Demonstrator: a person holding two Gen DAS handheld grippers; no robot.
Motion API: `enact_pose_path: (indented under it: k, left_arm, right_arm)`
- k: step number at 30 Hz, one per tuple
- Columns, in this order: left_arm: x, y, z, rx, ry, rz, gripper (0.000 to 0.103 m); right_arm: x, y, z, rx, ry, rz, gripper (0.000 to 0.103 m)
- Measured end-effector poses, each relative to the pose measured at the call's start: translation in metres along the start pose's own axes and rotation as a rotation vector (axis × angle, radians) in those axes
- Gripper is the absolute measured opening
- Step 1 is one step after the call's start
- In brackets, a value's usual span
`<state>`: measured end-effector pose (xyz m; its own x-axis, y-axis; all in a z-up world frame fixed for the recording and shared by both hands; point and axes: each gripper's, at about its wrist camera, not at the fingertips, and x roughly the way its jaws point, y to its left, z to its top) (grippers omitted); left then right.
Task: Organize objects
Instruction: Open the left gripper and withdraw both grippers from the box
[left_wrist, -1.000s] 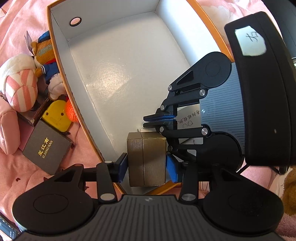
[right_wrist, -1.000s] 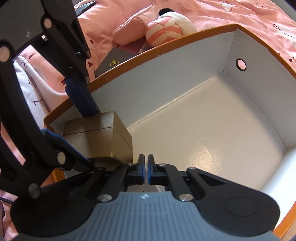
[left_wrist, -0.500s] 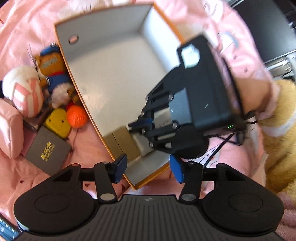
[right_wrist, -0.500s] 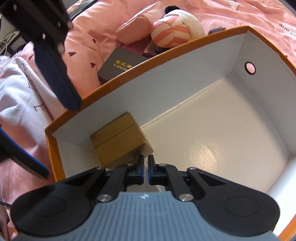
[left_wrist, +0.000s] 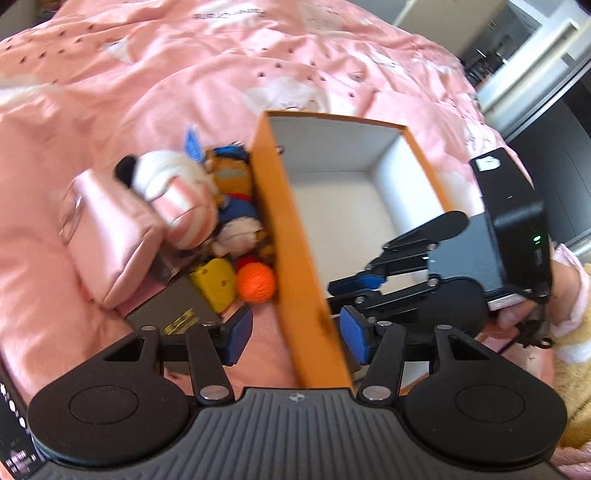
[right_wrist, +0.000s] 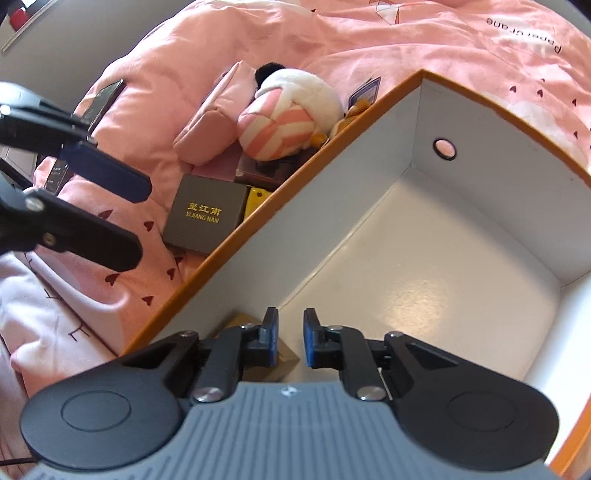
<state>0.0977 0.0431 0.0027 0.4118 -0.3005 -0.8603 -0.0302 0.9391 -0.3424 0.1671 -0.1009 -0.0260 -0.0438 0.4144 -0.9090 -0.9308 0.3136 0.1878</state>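
We see one pink bedspread (left_wrist: 184, 74) under everything, and on it one orange box (right_wrist: 417, 236) with a white inside and a round hole in one wall. Just outside its long wall lies a heap: one pink pouch (left_wrist: 110, 236), one pink-and-white striped plush (right_wrist: 288, 114), one dark grey box with gold lettering (right_wrist: 205, 214), one yellow toy (left_wrist: 214, 284) and one orange ball (left_wrist: 256, 284). Between the plush and the wall there is at least one more soft toy in blue and orange (left_wrist: 232, 184); we cannot separate or count those, since they are blurred and half buried.

Two grippers are in view. The left gripper (left_wrist: 295, 332) hangs over the box's near wall, its jaws opening, with only that wall seen between them and nothing pressed. The right gripper (right_wrist: 290, 341) sits inside the box, jaws opening too, empty. One gold box (right_wrist: 286, 356) lies in the box's near corner, mostly hidden behind the right gripper's fingers. A dark flat object at the bedspread's far edge is too small to identify.
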Motion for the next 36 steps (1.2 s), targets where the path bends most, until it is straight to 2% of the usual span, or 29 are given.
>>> enact_pose_path:
  k: [3,6,10,13,19,21,25,28,33,36]
  left_arm:
    - [0.014,0.015,-0.017,-0.040,-0.020,0.038,0.064]
    - [0.021,0.027,-0.030,-0.071,-0.005,0.050,0.064]
    - [0.025,0.040,-0.036,-0.104,0.010,0.050,0.064]
    - [0.023,0.042,-0.038,-0.099,-0.011,0.058,0.064]
    - [0.020,0.043,-0.041,-0.103,-0.089,0.050,0.064]
    - [0.019,0.043,-0.042,-0.107,-0.110,0.049,0.064]
    - [0.016,0.046,-0.044,-0.123,-0.146,0.044,0.064]
    - [0.013,0.050,-0.045,-0.147,-0.173,0.052,0.064]
    - [0.007,0.059,-0.046,-0.176,-0.205,0.080,0.064]
    - [0.007,0.067,-0.046,-0.211,-0.202,0.101,0.064]
  right_arm:
    - [0.020,-0.001,0.012,0.004,0.015,-0.013,0.016]
    - [0.044,0.003,0.020,0.022,0.051,0.005,0.016]
    - [0.048,0.011,0.012,0.009,0.078,-0.021,0.015]
    - [0.046,0.013,0.011,0.032,0.069,-0.042,0.016]
    - [0.016,0.023,0.015,0.053,-0.062,-0.165,0.017]
    - [0.003,0.030,0.014,0.063,-0.124,-0.233,0.020]
    - [-0.016,0.046,0.012,0.090,-0.255,-0.304,0.030]
    - [-0.024,0.055,0.007,0.110,-0.328,-0.324,0.041]
    - [-0.016,0.065,0.014,0.181,-0.384,-0.296,0.042]
    - [-0.009,0.070,0.021,0.186,-0.386,-0.324,0.042]
